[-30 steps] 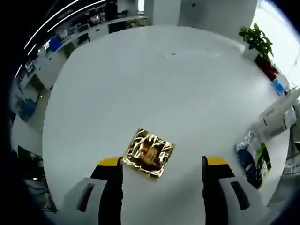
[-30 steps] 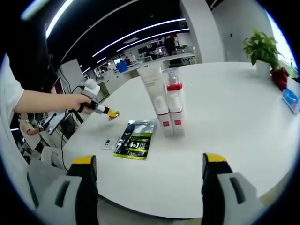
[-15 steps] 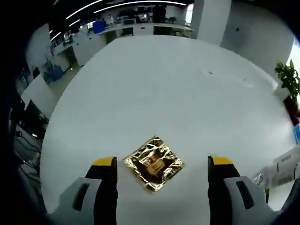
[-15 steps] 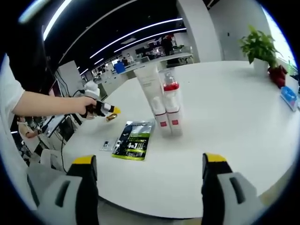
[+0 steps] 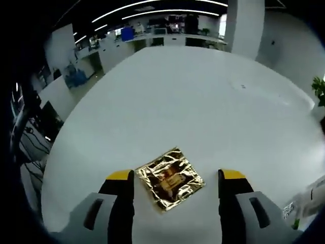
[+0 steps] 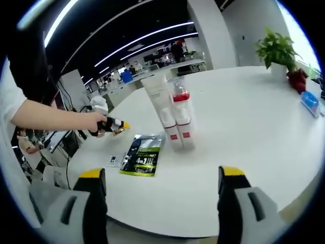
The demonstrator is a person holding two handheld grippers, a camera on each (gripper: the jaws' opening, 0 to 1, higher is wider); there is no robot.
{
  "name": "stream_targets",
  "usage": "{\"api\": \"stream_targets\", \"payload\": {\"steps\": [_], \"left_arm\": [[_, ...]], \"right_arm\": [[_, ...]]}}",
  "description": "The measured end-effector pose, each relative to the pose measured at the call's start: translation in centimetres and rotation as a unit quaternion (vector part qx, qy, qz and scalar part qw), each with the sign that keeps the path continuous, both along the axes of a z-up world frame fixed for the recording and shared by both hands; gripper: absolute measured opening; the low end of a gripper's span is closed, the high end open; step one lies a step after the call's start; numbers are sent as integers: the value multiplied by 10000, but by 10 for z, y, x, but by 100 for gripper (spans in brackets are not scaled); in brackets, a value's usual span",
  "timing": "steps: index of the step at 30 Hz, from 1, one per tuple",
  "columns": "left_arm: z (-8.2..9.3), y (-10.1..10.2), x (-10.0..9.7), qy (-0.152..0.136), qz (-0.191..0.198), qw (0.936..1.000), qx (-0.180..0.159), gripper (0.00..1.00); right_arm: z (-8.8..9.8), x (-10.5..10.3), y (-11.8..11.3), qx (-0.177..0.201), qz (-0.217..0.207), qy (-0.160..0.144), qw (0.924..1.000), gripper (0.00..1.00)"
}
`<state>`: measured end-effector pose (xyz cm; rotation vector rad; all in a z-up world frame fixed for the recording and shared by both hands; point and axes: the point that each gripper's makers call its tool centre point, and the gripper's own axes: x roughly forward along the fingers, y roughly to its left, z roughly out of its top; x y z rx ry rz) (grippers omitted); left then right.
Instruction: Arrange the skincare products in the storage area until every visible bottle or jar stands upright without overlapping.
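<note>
1. Down on the white tabletop (image 5: 193, 96), in the left gripper view, lies one gold foil sachet (image 5: 170, 178), flat and crinkled, turned cornerwise.
2. The left claw (image 5: 176, 178) has its two yellow-tipped jaws wide apart, one on each side of the sachet; whether they touch the tabletop I cannot tell.
3. At the lower right edge of that view a white tube (image 5: 316, 195) shows in part, blurred.
4. In the right gripper view, the right claw (image 6: 162, 175) also has its jaws wide apart, with nothing between them, near the tabletop's (image 6: 254, 117) edge.
5. Ahead of it stand three upright products in a tight cluster: one tall white tube (image 6: 158, 99), one clear bottle (image 6: 182, 109) with a red collar, and one small white bottle (image 6: 174, 133) with a red label in front.
6. Just to their left lies one dark-and-green packet (image 6: 141, 156), flat, and beside it one small pale sachet (image 6: 115, 160).
7. Farther left, a hand (image 6: 97, 122) holds the left claw low over the tabletop, above the gold sachet.
8. At the far side stand one potted plant (image 6: 275, 51) and one blue box (image 6: 309, 99).
</note>
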<state>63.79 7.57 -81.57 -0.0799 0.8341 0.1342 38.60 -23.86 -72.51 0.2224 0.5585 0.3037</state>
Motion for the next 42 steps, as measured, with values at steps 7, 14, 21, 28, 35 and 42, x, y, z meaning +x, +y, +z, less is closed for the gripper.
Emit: {"api": "stream_targets", "payload": {"steps": [7,14,21,28,35,42], "left_arm": [[-1,9,2,-170,116,9995,-234,37],[-8,12,13,-75,111,9995,-277,36],[-12,11,13,-27,40,9995,-310,36],[-5,4,0,-37,-255,9996,-133,36],[8,-11,-18,-163,-169,9989,-405,36],[15,-39,-45,-243,-351,9982,-419,36]], "right_arm": [[1,0,0,9,4,-7,10000,91],[1,0,0,1,4,-12,10000,90],[2,0,0,-12,1,-37,10000,90],[2,0,1,-41,41,-75,10000,90],[5,0,2,-47,74,-142,9999,90],[7,0,4,5,120,-216,9997,89]]}}
